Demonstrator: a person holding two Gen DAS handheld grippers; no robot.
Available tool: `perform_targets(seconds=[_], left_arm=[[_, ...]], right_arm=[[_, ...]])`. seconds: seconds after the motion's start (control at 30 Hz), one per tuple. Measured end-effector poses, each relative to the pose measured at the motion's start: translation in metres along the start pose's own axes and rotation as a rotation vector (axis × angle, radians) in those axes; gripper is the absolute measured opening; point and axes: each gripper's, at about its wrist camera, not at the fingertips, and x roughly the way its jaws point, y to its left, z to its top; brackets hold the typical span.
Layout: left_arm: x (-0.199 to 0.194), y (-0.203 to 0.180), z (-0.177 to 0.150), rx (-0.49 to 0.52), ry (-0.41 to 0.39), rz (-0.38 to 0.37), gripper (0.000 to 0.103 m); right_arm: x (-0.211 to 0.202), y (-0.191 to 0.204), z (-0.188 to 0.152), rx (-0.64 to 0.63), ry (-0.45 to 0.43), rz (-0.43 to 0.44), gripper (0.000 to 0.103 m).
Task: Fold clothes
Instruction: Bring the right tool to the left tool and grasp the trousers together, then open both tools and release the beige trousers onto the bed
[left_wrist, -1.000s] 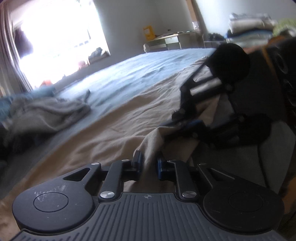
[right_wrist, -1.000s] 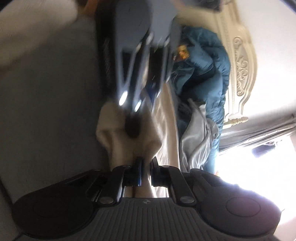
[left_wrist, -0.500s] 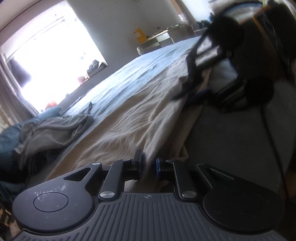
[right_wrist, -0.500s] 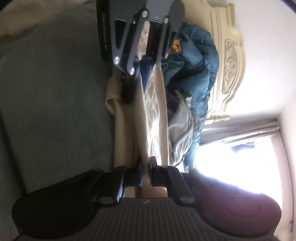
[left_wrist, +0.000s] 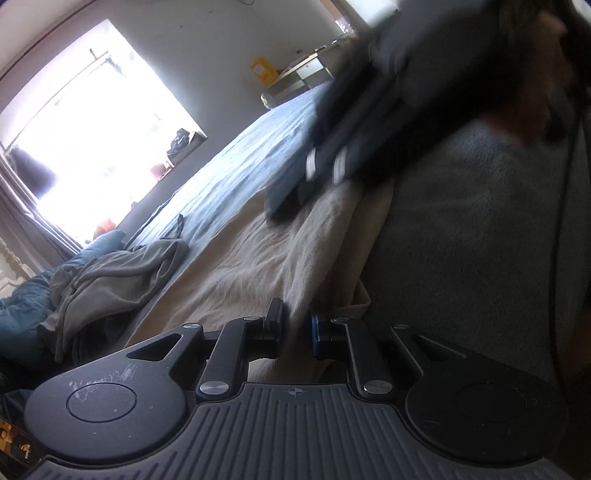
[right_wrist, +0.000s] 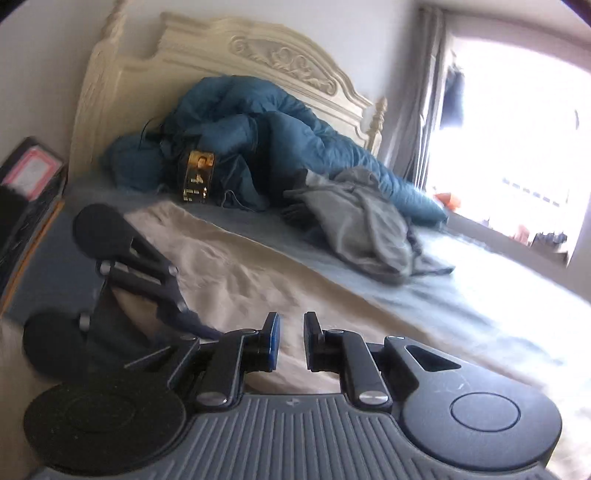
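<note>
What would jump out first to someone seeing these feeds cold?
Probably the beige garment spread flat across the near side of the bed, its edge pinched in the left gripper. Next, the blue duvet heaped against the cream headboard, with a crumpled grey garment in front of it. The window glares white on the far side.

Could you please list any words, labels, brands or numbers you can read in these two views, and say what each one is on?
None can be read.
Gold-and-black box against the blue duvet: print too small and blurred.
Yellow package by the far wall: no legible text.
Pink-topped item beside the bed: blurred.
</note>
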Motion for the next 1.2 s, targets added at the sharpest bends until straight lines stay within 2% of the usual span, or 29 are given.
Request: perform_targets(seconds=[0.1, 0.2, 0.27, 0.37, 0.43, 0.5, 0.53, 0.63, 0.73, 0.87, 0.97, 1.03, 1.13, 1.2], left_arm=[[0.001, 0.001, -0.002, -0.024, 0.011, -0.011, 0.017], [-0.007, -0.001, -0.006, -0.021, 0.02, -0.013, 0.021], [-0.017, 0.008, -0.009, -0.081, 0.032, -0.035, 0.025], [-0.039, 0.032, -0.016, -0.288, 0.026, -0.088, 0.027], [-0.053, 0.051, -0.021, -0.475, -0.026, -0.122, 0.028], [-0.054, 0.065, -0.021, -0.622, -0.074, -0.121, 0.03], [-0.05, 0.068, -0.019, -0.665, -0.087, -0.109, 0.03], [-0.018, 0.059, -0.011, -0.68, -0.055, -0.058, 0.03], [0.012, 0.045, -0.019, -0.72, -0.004, -0.06, 0.031], [0.008, 0.044, -0.03, -0.82, -0.042, -0.053, 0.034], [0.005, 0.044, -0.033, -0.834, -0.052, -0.046, 0.034], [0.006, 0.043, -0.033, -0.826, -0.051, -0.044, 0.034], [0.007, 0.044, -0.032, -0.814, -0.048, -0.046, 0.034], [0.008, 0.044, -0.032, -0.804, -0.045, -0.05, 0.034]], right_arm=[[0.015, -0.002, -0.01, 0.103, 0.079, 0.029, 0.014], [0.01, -0.003, -0.015, 0.145, 0.073, 0.024, 0.013], [0.009, -0.004, -0.016, 0.154, 0.072, 0.026, 0.013], [0.014, -0.002, -0.02, 0.146, 0.065, 0.024, 0.013], [0.013, -0.001, -0.026, 0.15, 0.059, 0.017, 0.013], [0.012, 0.0, -0.028, 0.164, 0.052, 0.008, 0.013], [0.012, 0.002, -0.032, 0.171, 0.048, 0.0, 0.013], [0.011, 0.009, -0.039, 0.185, 0.036, -0.029, 0.013], [0.008, 0.014, -0.041, 0.169, 0.023, -0.057, 0.013], [-0.012, 0.012, -0.043, 0.128, 0.023, -0.088, 0.014], [-0.039, 0.002, -0.037, 0.106, -0.022, -0.13, 0.014], [-0.051, -0.003, -0.031, 0.01, -0.039, -0.182, 0.014], [-0.054, -0.008, -0.033, -0.254, 0.002, -0.283, 0.016], [-0.051, -0.018, -0.038, -0.372, 0.05, -0.267, 0.029]])
